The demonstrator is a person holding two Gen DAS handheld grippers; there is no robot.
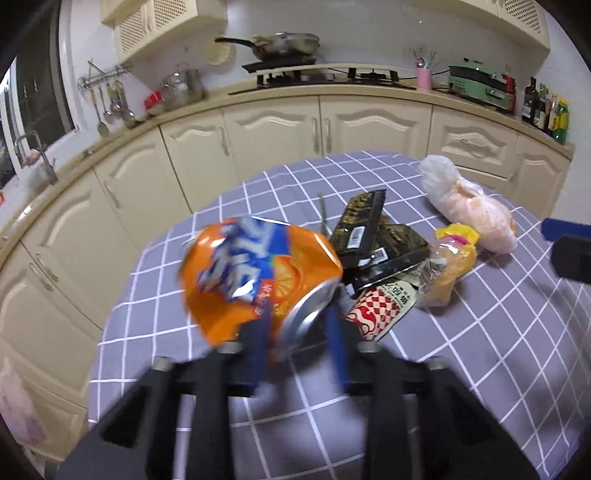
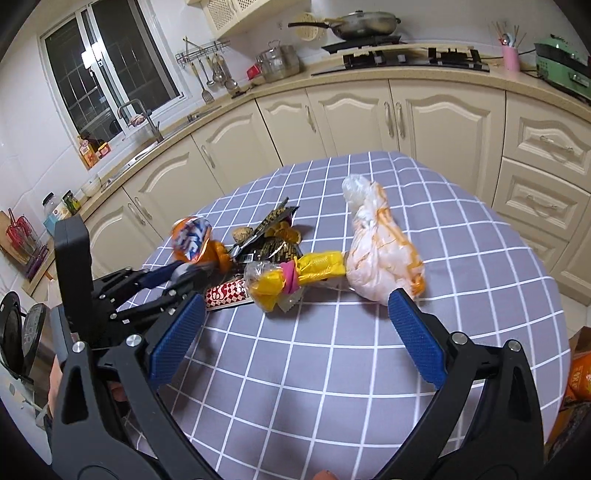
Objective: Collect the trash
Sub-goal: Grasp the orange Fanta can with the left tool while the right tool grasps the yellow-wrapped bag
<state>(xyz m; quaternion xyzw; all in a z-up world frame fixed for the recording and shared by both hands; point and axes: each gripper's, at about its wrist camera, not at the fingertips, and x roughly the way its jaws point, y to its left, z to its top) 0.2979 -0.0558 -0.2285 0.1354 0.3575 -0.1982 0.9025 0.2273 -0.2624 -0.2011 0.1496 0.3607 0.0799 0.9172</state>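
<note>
While left tongs point(image 1: 295, 325) clamp crushed orange can point(image 1: 258, 273), right tongs point(image 2: 291, 325) gape, tied plastic bag point(image 2: 380, 254) bulging.

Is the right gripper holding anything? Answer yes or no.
No: the right gripper stands wide open over bare tablecloth.

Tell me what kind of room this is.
A home kitchen, most likely: a gas stove with a frying pan on the counter, a sink faucet under the window, and cream cabinets all along.

Orange can point(image 1: 258, 280) motion-blurred, label unreadable; red-checked packet point(image 1: 380, 314) partly hidden under black wrappers point(image 1: 369, 236).
</note>
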